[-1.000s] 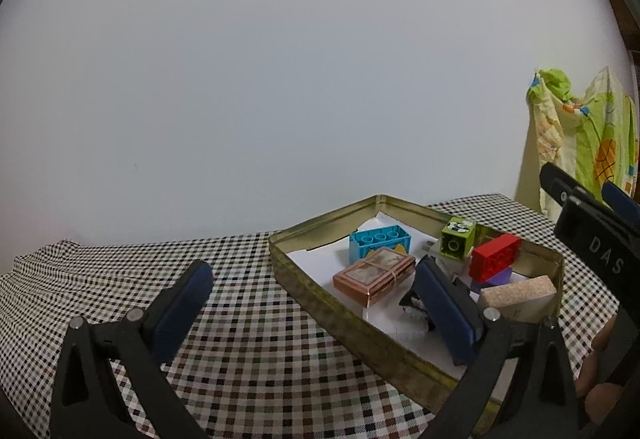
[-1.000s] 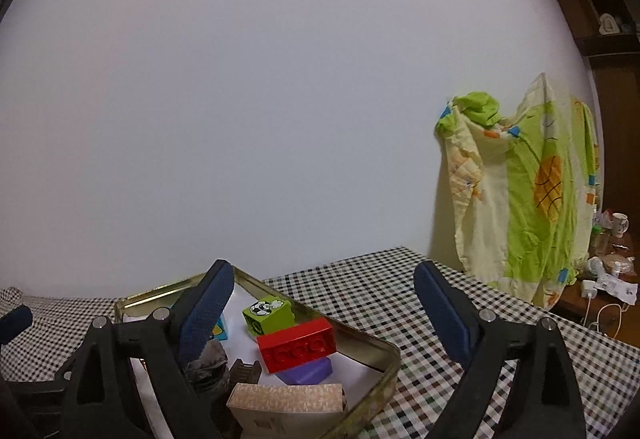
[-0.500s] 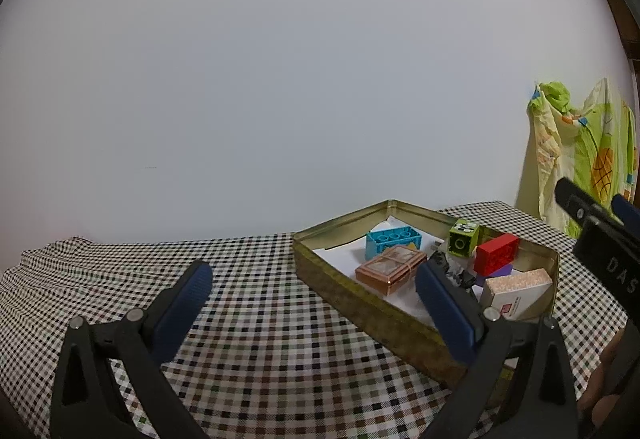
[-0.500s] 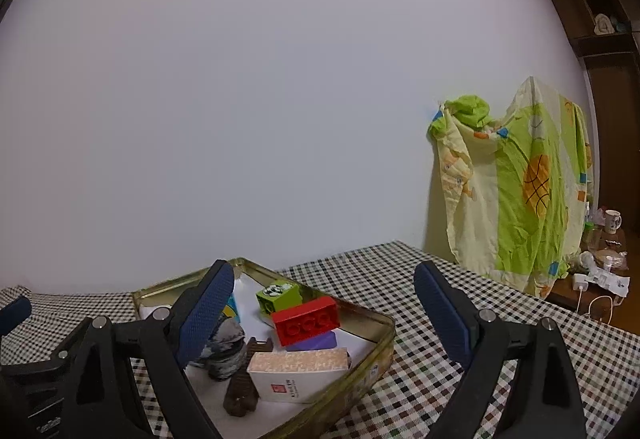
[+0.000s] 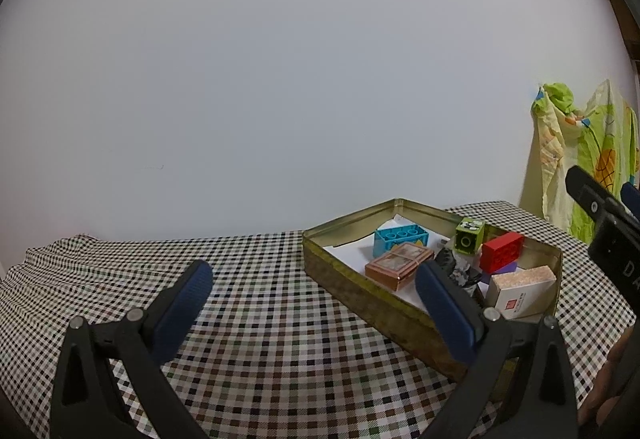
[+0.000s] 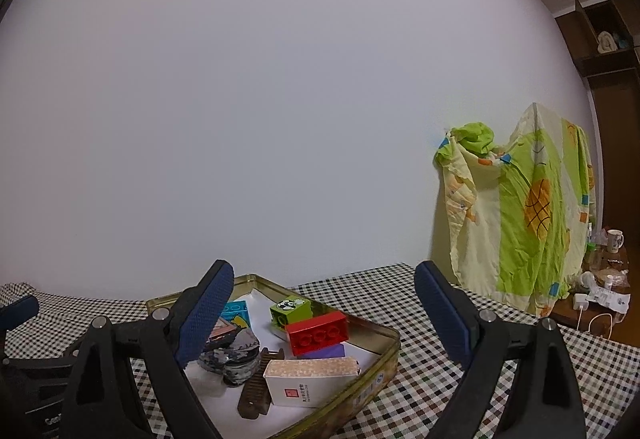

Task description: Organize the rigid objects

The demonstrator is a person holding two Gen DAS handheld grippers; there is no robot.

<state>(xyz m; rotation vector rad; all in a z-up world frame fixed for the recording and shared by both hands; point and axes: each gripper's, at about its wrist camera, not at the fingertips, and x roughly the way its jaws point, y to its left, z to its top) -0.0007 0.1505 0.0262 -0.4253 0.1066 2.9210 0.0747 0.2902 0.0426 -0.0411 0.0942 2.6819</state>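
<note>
My left gripper [image 5: 310, 293] and right gripper [image 6: 322, 299] both hang with fingers spread wide, grasping nothing. The blocks and small boxes lie inside the gold tin [image 5: 360, 293] on the checked worktop [image 5: 260, 319].

- The left wrist view looks forward and slightly downward along the left tongs [image 5: 310, 297], low over the checked tabletop [image 5: 260, 303], facing a plain white wall [image 5: 280, 79]; the gold tin [image 5: 360, 295] sits near, at lower right of the frame.
- The right wrist view looks about level along the right tongs [image 6: 322, 309], also toward the wall, with the tin close at lower left and a hanging patterned cloth [image 6: 524, 215] at right.
- Both views share the tin, the tabletop, the wall and the cloth; the right tongs intrude at the right edge of the left view.
</note>
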